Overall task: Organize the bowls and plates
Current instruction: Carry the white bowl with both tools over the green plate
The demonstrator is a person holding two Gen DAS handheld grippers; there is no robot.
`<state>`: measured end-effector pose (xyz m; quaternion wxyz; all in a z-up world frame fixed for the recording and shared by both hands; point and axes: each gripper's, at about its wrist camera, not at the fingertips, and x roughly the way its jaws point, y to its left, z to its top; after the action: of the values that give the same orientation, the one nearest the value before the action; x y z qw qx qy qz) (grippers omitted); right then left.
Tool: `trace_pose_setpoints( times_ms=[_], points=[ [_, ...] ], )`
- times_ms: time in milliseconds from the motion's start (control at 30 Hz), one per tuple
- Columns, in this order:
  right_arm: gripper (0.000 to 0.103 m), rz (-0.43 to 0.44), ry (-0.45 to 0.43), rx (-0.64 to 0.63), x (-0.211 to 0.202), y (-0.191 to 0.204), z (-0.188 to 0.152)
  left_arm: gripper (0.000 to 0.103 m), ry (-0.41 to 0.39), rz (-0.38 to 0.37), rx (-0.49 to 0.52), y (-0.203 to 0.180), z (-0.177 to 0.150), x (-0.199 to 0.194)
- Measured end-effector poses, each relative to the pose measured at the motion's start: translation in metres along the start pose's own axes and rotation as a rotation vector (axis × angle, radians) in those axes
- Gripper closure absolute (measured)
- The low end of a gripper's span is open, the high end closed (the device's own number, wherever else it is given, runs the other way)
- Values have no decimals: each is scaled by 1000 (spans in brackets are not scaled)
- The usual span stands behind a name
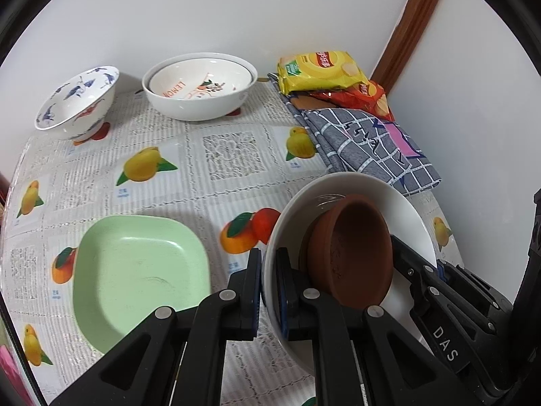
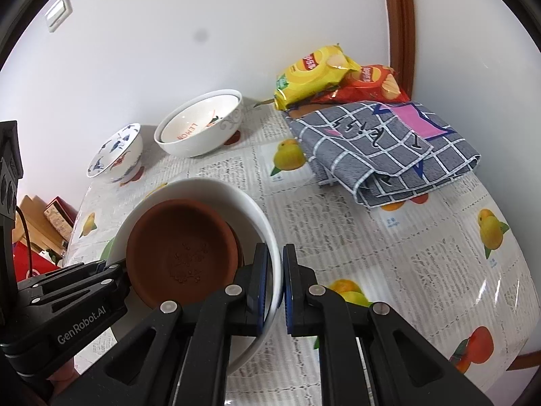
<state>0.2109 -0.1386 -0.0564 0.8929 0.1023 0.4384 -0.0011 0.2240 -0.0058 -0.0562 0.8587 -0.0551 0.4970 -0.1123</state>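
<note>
Fruit-print tablecloth point(image 1: 203, 182) – white wall point(image 1: 236, 10), brown door frame point(image 2: 402, 27).

The left gripper point(image 1: 268, 291) is closed on the near left rim of the white bowl point(image 1: 355, 182), with one finger outside the wall and one inside. The right gripper point(image 2: 275, 287) is closed on the right rim of the same bowl in the same way. The two grippers stand opposite each other, each visible in the other's view.
</note>
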Motion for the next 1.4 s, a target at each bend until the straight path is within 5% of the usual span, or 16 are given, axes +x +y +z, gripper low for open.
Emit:
trace_pose_setpoints(
  times_ms=[1400],
  points=[
    [94, 70, -10, -87, 7, 86, -12, 94, -34, 62, -81, 77, -15, -34]
  ],
)
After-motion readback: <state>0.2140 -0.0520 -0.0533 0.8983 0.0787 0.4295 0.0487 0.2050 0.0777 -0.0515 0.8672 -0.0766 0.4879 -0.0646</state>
